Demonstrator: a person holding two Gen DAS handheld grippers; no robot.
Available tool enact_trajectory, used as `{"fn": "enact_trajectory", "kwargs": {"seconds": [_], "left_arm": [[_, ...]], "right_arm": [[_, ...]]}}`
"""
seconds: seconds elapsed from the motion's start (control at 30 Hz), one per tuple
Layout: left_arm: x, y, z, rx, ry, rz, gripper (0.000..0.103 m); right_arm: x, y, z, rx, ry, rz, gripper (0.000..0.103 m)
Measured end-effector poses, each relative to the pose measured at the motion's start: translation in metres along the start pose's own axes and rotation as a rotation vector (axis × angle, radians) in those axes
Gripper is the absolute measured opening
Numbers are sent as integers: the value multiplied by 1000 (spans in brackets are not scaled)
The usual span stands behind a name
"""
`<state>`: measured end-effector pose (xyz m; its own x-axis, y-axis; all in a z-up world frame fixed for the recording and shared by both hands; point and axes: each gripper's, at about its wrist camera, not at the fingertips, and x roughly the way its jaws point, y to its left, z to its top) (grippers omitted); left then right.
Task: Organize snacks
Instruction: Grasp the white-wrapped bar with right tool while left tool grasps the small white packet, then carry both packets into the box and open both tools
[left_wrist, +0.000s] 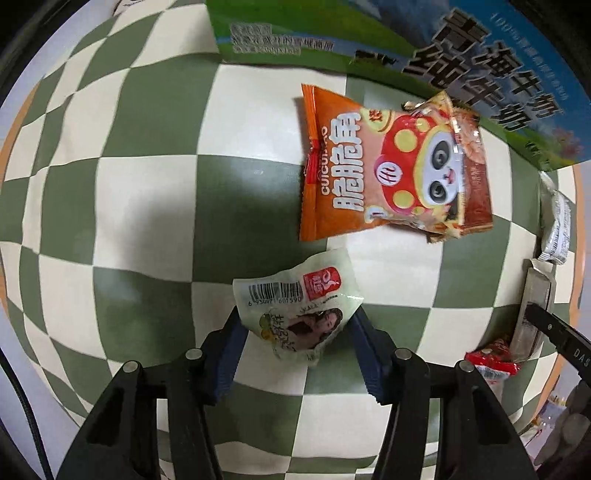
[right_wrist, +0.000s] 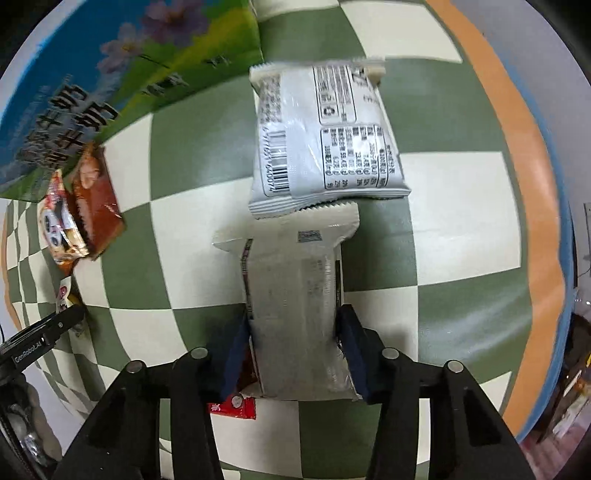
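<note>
My left gripper (left_wrist: 297, 332) clamps pale green snack packet (left_wrist: 295, 306), barcode up, over checkered cloth (left_wrist: 147, 206). Ahead, orange panda crisp bag (left_wrist: 373, 166) lies overlapped by brown packet (left_wrist: 476, 184), just beside milk carton box (left_wrist: 443, 55). My right gripper (right_wrist: 293, 345) grips long white wrapped bar (right_wrist: 295, 314); its far end touches grey-white packet (right_wrist: 325, 140), lying label-side up. Red wrapper (right_wrist: 232, 406) peeks under bar.
</note>
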<state>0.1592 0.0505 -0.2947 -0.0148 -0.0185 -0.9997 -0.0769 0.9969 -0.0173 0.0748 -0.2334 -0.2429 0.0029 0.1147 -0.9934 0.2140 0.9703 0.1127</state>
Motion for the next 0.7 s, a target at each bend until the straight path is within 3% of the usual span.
{"fn": "enact_trajectory", "kwargs": {"seconds": [0.37,0.53,0.7], "left_arm": [[-79,-14,-18,20,-95,-140,53],[-127,-30,4,41,-156,-221,53],[-162,-50,48,64,-216,-246,53]], "right_arm": [[-67,24,2,-20,-91,157,48],[-101,51,12,-43,-135,241,48],[-144,80,35,-69,-220,324,48]]}}
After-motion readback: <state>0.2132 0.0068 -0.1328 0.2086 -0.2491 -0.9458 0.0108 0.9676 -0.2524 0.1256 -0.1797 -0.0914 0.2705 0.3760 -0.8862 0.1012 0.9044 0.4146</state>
